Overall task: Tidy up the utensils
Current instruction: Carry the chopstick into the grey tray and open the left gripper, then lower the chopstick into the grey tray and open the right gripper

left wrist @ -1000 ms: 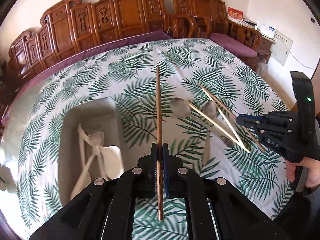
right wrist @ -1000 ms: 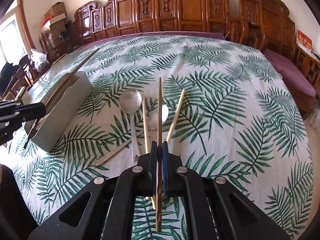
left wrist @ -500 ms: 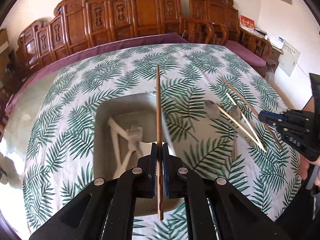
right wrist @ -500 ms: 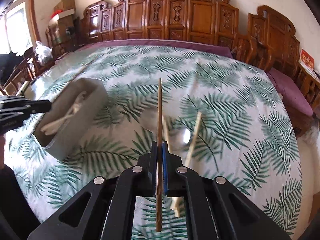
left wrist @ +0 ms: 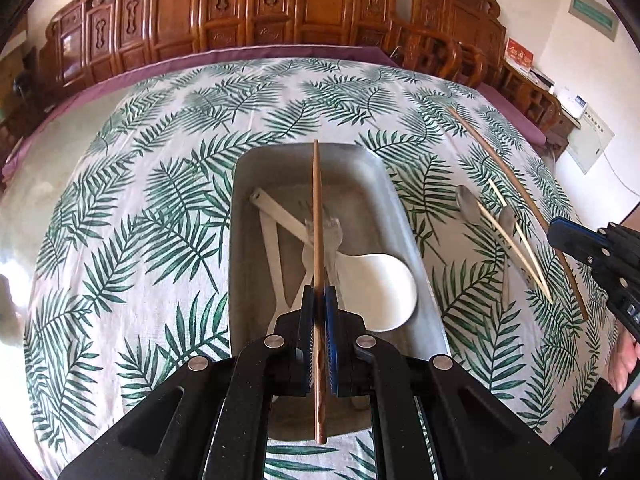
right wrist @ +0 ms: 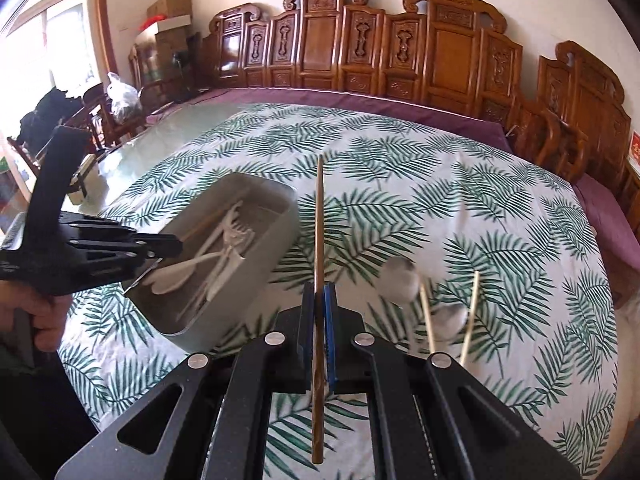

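My left gripper is shut on a brown chopstick and holds it lengthwise above the grey bin. The bin holds a white spoon, white plastic cutlery and a clear fork. My right gripper is shut on a second brown chopstick, raised over the cloth just right of the bin. It shows at the right edge of the left wrist view. On the cloth lie two metal spoons, two pale chopsticks and a brown chopstick.
A leaf-print cloth covers the table. Carved wooden chairs line the far side. The person's hands hold the gripper handles at the frame edges. Boxes and bags stand at the far left.
My left gripper has moved left until its chopstick is centred over the bin. My right gripper has lifted its chopstick off the pile and swung left toward the bin.
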Demonstrator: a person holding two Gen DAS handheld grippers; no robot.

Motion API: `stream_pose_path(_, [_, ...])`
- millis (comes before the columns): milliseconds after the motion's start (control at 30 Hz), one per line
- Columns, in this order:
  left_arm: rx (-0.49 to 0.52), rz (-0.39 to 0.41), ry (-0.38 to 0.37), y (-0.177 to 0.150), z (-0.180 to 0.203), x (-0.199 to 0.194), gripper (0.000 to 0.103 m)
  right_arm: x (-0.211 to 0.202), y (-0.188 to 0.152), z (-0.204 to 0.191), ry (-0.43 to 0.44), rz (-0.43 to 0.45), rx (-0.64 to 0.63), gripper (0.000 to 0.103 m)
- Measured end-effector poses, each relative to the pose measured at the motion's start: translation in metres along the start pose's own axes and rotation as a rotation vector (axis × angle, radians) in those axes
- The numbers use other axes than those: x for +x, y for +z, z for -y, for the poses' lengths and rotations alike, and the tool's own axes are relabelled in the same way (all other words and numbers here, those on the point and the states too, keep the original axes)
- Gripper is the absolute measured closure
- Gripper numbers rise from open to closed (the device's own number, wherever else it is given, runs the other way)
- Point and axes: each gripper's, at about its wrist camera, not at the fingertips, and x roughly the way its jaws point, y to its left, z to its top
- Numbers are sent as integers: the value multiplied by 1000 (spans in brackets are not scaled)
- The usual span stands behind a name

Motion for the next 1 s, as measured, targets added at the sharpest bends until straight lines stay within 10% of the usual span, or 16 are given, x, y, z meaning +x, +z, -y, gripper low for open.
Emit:
stream_pose_path(733, [-21, 36, 10, 11, -23, -8, 98, 24, 16, -57, 74, -24, 4, 97])
stream_pose_path(1000, [-43, 99, 43, 15, -38, -28, 75, 41, 21, -73, 96, -35, 44, 97])
